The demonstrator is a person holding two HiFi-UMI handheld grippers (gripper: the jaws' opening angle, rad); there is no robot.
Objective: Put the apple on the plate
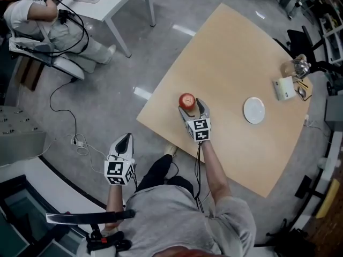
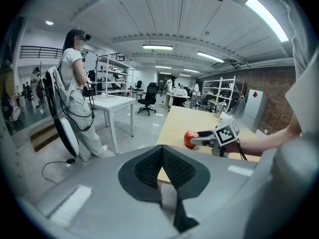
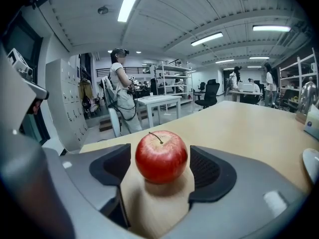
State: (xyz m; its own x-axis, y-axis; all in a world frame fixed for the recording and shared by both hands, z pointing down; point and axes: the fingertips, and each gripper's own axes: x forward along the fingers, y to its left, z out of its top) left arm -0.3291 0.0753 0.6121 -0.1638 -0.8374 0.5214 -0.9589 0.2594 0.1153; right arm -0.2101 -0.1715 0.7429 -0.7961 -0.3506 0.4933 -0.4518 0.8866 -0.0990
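The round red apple [image 1: 187, 100] sits on the light wooden table [image 1: 230, 52], near the table's left edge in the head view and directly in front of the right gripper [image 1: 193, 107]. In the right gripper view the apple stands between that gripper's two dark pads, which are spread wide, with a sliver of table showing on either side, so nothing is pinched yet. It rests upright with its thin stem pointing up and leaning slightly away from the camera. Being nearly a ball, it has no real long axis other than the vertical stem line, so I judge the jaws can close across it from the sides as they stand. The small round white plate [image 1: 254, 110] lies well apart from the apple, off to the right in the head view, on the same table. The left gripper [image 1: 124, 143] hangs off the table over the grey floor, jaws pressed together on nothing, much farther from the apple. The right hand is clearly the one placed for the grasp and the carry rightward.
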